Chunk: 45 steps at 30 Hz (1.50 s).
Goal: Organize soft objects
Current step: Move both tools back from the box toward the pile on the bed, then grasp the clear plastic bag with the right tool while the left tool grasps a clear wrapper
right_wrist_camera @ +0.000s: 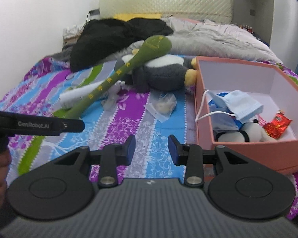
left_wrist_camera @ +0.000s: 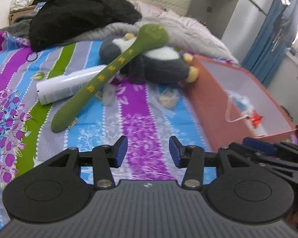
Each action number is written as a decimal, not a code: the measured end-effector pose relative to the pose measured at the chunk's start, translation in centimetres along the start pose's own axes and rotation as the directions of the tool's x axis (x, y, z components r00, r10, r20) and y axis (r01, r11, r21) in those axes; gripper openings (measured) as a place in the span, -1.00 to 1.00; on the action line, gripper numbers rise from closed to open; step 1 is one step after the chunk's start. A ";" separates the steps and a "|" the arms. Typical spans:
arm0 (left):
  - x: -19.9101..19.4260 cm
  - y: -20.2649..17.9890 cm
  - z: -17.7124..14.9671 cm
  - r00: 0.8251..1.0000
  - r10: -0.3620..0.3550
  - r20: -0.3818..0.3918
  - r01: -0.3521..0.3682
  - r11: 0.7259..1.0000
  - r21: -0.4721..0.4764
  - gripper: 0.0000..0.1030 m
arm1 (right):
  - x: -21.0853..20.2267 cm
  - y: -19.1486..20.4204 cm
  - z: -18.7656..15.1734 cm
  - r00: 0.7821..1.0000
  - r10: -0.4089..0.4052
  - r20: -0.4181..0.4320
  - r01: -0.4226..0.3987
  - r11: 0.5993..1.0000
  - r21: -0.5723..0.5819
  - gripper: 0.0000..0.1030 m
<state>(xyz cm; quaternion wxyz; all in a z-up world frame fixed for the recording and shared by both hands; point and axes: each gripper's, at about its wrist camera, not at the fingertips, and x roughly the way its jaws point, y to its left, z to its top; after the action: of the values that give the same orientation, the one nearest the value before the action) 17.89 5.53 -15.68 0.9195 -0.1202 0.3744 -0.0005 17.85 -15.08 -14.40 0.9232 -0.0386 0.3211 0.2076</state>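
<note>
A bed [left_wrist_camera: 93, 127] covered with a striped purple, blue, green and grey floral sheet fills both views. At its far end lie a heap of black clothing [left_wrist_camera: 77, 17] and a rumpled pale grey blanket [right_wrist_camera: 218, 37]. On the right side of the sheet stands an open pink box [right_wrist_camera: 252, 148] with a white inside, holding a blue face mask [right_wrist_camera: 242, 107], a red foil wrapper [right_wrist_camera: 277, 126] and a small white plush piece, partly hidden. Just left of the box's far corner lies a grey and white plush penguin [right_wrist_camera: 164, 75] with yellow feet. A long green plush stick [left_wrist_camera: 107, 75] with yellow lettering leans across it, its round head resting on the penguin and its tail on the sheet. A white bottle [left_wrist_camera: 69, 85] lies under the stick's middle. Small clear plastic bags [right_wrist_camera: 163, 107] sit between bottle and box. The left gripper [left_wrist_camera: 148, 151] hovers over the sheet with jaws parted and empty; the right gripper [right_wrist_camera: 151, 150] stands likewise, slightly narrower, holding nothing.
</note>
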 end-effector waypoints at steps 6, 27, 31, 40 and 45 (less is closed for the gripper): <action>5.0 2.5 0.8 0.998 0.056 -0.014 -0.056 0.998 -0.023 0.01 | 4.6 0.6 1.1 1.000 0.015 -0.021 -0.016 1.000 -0.017 -0.24; 19.1 1.6 4.9 0.966 0.253 0.046 -0.257 0.956 0.143 0.01 | 18.6 -1.3 6.0 0.998 -0.028 -0.063 0.028 1.000 -0.004 -0.24; 20.4 0.3 4.8 0.935 0.333 0.120 -0.351 0.913 0.209 0.01 | 20.4 -1.8 6.3 0.996 -0.048 -0.068 0.049 0.999 0.018 -0.24; 22.9 0.8 5.5 0.896 0.419 0.143 -0.440 0.878 0.186 0.01 | 23.1 -2.7 6.1 0.991 -0.102 -0.089 0.103 0.995 0.015 0.10; 23.2 1.3 5.8 0.894 0.425 0.141 -0.444 0.882 0.155 -0.03 | 23.9 -3.1 6.1 0.993 -0.074 -0.096 0.079 0.996 0.047 0.13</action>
<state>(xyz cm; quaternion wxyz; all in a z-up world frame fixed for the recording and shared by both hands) 38.48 5.97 -27.92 0.9211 0.0520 0.3424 0.1777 39.53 -8.13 -24.33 0.9151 -0.0371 0.3677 0.1616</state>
